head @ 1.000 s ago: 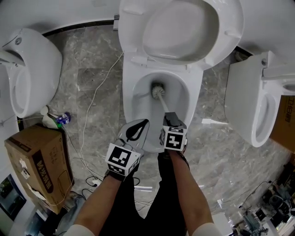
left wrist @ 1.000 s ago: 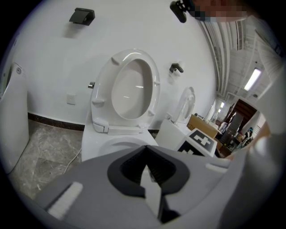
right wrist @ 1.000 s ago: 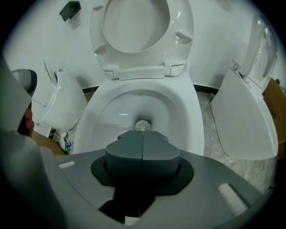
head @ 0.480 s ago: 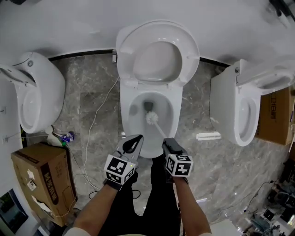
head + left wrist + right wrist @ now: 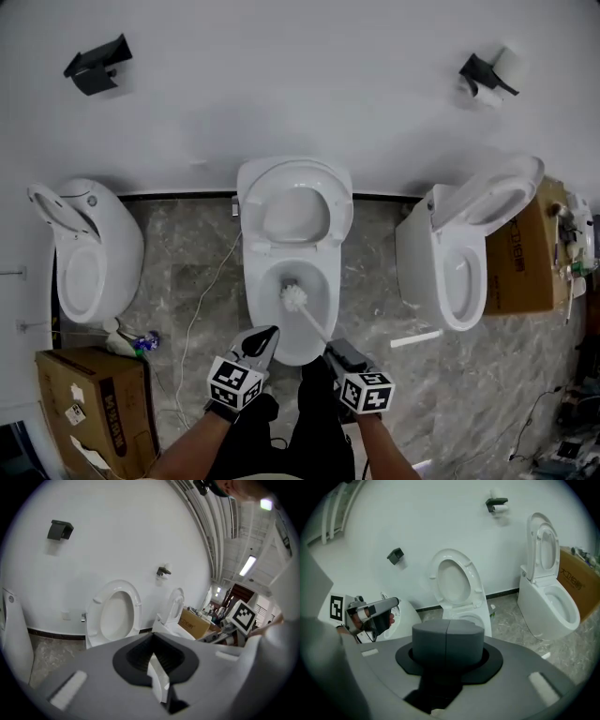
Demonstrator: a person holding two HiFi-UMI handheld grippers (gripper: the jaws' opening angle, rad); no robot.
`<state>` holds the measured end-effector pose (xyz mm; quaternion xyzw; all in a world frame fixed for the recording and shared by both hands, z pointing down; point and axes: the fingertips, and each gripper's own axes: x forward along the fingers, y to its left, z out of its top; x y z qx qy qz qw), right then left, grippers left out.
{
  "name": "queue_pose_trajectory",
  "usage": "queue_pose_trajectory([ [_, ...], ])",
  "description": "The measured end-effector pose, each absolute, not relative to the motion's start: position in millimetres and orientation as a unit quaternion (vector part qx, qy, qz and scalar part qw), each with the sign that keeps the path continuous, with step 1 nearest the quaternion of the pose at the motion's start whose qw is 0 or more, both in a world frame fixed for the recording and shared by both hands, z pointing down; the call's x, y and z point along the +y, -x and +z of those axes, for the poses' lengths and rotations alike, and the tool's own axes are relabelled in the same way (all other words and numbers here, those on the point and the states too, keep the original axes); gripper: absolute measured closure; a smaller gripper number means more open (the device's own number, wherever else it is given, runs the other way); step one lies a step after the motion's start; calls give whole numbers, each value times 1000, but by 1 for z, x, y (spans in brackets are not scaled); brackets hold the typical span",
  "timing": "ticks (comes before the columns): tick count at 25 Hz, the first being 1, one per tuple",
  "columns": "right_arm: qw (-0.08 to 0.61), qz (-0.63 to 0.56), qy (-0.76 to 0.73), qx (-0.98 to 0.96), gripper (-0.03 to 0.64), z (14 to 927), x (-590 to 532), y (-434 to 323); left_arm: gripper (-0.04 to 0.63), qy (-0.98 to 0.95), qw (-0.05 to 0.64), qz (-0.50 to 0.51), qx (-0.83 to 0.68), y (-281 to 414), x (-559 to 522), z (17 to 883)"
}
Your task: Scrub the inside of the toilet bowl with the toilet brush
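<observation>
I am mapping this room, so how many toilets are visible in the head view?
3. The middle toilet holds the toilet brush; the left toilet and the right toilet stand on either side. None appears hidden.

The left toilet (image 5: 89, 253) stands near a brown box (image 5: 89, 403), the right toilet (image 5: 459, 267) just beside a second box (image 5: 520, 253), and two black holders (image 5: 97, 66) hang on the wall (image 5: 281, 94).

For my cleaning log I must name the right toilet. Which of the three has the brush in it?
The middle toilet: the brush head is in its bowl, held by the right gripper. The other two hold none.
</observation>
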<state>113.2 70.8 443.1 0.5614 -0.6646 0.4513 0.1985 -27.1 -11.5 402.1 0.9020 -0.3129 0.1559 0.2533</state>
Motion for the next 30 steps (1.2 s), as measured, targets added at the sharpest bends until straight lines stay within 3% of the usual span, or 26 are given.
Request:
queue_pose_trajectory([
  [16, 69, 330, -596, -728, 454, 225, 58, -106, 589, -915, 222, 71, -329, 44, -13, 208],
  [24, -6, 246, -616, -748, 453, 121, 43, -106, 589, -930, 163, 37, -326, 40, -23, 119],
  [30, -21, 188, -628, -755, 453, 62, 26, -103, 589, -940, 133, -4, -314, 35, -31, 58],
])
